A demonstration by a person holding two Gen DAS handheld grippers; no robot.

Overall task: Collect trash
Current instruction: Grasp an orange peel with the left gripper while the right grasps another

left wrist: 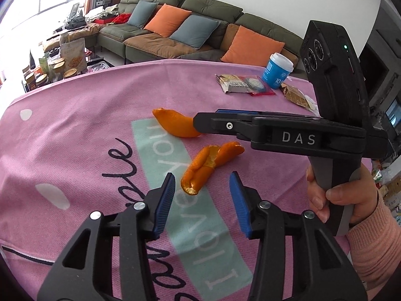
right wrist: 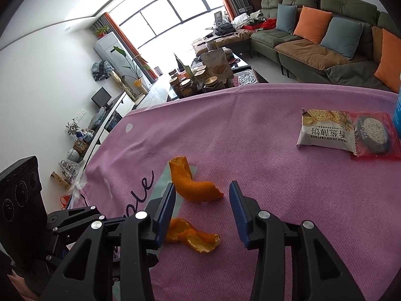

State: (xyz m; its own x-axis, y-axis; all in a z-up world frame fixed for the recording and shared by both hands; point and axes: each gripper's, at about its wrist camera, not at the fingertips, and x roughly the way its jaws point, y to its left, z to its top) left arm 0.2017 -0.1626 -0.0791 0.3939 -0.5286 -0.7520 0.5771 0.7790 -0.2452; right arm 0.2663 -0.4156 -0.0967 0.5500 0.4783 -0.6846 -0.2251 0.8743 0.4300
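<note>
I held both grippers agape: the left gripper (left wrist: 202,185) framed the near orange peel (left wrist: 208,166) on the pink cloth (left wrist: 75,138), the right gripper (right wrist: 202,195) the far peel (right wrist: 193,183), each lined up for pinching

A home living room: a long green sofa (right wrist: 325,37) with orange and blue cushions (right wrist: 312,23) at far right, tall windows (right wrist: 173,10) and a houseplant (right wrist: 130,62) beyond.
</note>
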